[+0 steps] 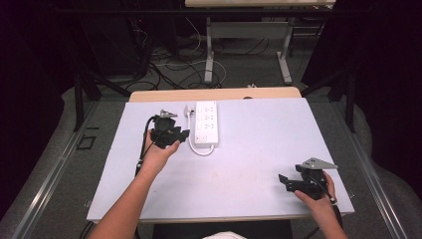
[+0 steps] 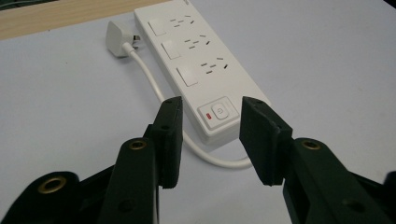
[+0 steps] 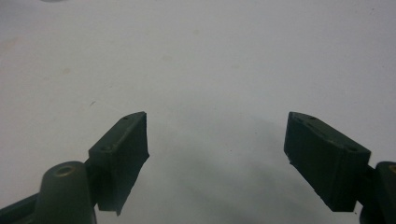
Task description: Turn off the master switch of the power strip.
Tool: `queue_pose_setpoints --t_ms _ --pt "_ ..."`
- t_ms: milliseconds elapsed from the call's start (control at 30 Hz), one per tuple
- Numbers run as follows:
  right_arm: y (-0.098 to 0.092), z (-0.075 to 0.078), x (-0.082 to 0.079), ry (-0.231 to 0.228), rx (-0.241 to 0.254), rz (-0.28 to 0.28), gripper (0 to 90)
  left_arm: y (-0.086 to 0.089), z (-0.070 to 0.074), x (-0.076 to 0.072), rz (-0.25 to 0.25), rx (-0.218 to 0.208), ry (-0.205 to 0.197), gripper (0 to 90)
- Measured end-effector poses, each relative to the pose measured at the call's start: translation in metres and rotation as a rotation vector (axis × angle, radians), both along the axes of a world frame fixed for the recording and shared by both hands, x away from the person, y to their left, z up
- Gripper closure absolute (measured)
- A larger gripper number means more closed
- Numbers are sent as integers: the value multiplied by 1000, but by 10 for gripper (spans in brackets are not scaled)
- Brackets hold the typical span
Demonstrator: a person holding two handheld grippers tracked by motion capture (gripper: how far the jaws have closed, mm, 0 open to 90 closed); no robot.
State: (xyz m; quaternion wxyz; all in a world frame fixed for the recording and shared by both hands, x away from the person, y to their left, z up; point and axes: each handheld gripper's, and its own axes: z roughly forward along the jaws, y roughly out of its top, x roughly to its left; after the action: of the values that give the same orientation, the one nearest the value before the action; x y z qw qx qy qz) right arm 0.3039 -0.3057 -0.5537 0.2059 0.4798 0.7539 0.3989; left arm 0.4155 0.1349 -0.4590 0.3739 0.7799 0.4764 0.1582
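A white power strip [image 1: 206, 122] lies at the back left of the white tabletop [image 1: 249, 149], lengthwise away from me. Its switch end with a red light [image 2: 217, 114] faces my left gripper [image 1: 181, 133]. Its white cord [image 2: 154, 84] loops from the near end back to a plug [image 2: 116, 39] lying loose beside the far end. The left gripper [image 2: 211, 105] stands open just short of the switch end, one jaw to each side, neither pad touching it. My right gripper [image 1: 283, 181] rests at the front right corner, wide open over bare tabletop [image 3: 217, 135].
A wooden strip [image 1: 214, 93] borders the far edge of the tabletop. Beyond it on the floor lie tangled cables [image 1: 169, 69] and the legs of another desk [image 1: 209, 50]. Dark metal frame bars [image 1: 79, 94] stand at both sides.
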Motion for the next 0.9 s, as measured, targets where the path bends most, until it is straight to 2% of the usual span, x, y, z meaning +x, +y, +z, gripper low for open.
queue_pose_setpoints --t_ms 400,433,533,633,700,767,900 --pt "1 -1 0 4 4 1 211 -16 -2 10 1 11 16 713" --pt "1 -1 0 4 4 2 211 -17 -2 11 -5 26 23 721" --pt "1 -1 0 6 5 0 211 -20 -4 14 -2 37 15 745" --pt "1 -1 0 6 5 0 211 -24 -6 16 11 30 18 764" --pt "1 -1 0 5 5 0 211 -25 -7 18 10 45 18 775" --pt "1 -1 0 4 5 1 211 -27 -9 20 20 38 18 789" --pt "1 -1 1 5 3 2 211 -29 -11 23 21 47 30 820"
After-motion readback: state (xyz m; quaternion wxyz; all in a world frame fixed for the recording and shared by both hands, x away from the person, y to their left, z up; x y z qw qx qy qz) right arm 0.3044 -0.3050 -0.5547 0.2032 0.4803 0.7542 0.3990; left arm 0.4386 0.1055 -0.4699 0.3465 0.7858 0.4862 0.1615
